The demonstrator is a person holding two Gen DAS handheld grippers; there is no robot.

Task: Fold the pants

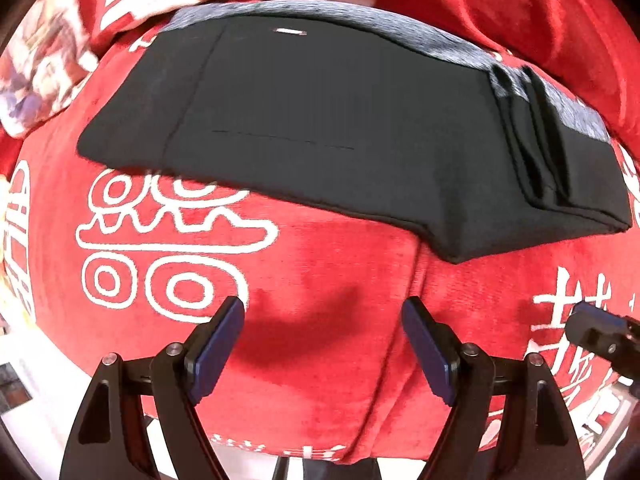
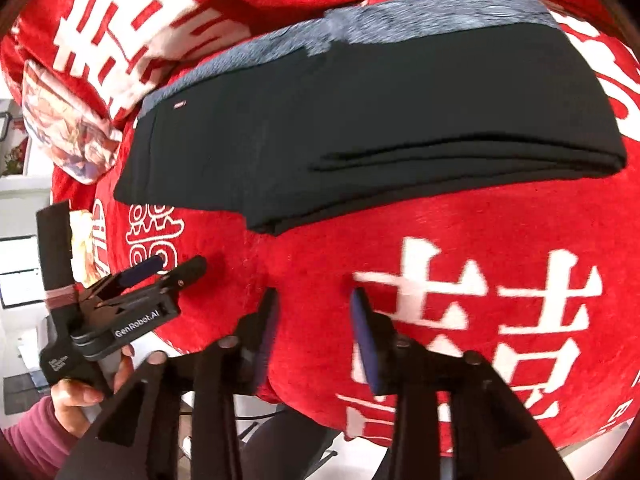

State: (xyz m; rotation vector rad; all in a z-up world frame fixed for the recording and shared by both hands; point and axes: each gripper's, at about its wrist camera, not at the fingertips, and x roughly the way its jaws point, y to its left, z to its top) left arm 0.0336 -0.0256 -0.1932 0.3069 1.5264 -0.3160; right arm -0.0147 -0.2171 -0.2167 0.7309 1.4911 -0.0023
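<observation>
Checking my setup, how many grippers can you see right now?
2. The left gripper hovers over the red blanket left of the right gripper; both sit before the folded pants.

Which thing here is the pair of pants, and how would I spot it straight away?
Start from the big red blanket with white characters that covers the whole surface. On its far half lies the pants, a flat folded black bundle with stacked layers showing along one end. It is the only dark, plain thing on the red, edged at the back by a fuzzy grey lining.
</observation>
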